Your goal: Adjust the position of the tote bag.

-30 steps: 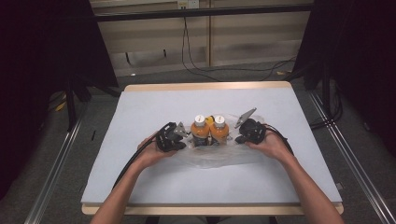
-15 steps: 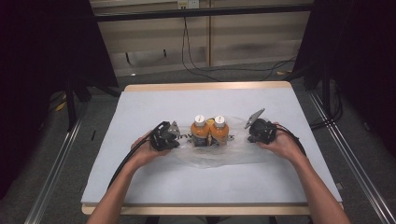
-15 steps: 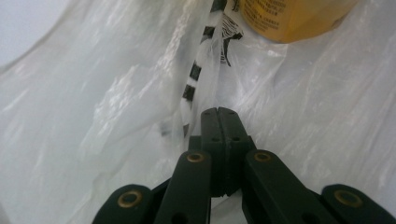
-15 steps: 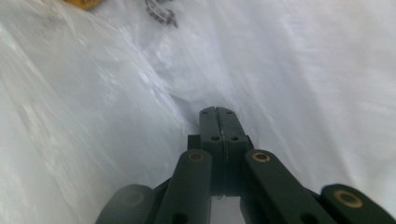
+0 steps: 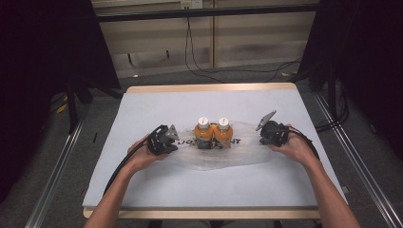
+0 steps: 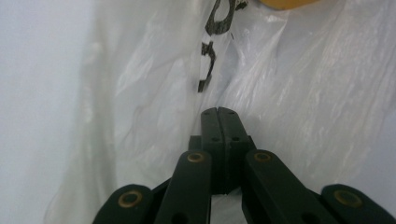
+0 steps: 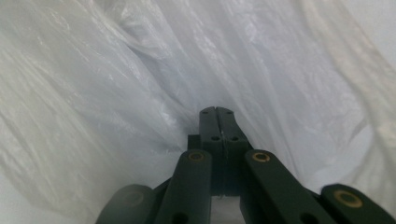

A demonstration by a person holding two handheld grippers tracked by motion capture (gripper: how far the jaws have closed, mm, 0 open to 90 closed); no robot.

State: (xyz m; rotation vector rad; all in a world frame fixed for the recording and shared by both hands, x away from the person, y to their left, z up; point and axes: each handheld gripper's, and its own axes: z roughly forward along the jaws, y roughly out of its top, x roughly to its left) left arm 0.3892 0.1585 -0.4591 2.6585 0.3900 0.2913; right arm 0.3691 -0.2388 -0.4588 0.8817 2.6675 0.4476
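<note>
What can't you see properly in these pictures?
- Black letters on the plastic bag: in the high view the two orange bottles cover the middle; in the left gripper view the top edge cuts them off.
- Whether the left claw and right claw pinch the bag: both are shut, but the film between the pads is too thin to tell.
- Bottle labels: too small in the high view.
</note>
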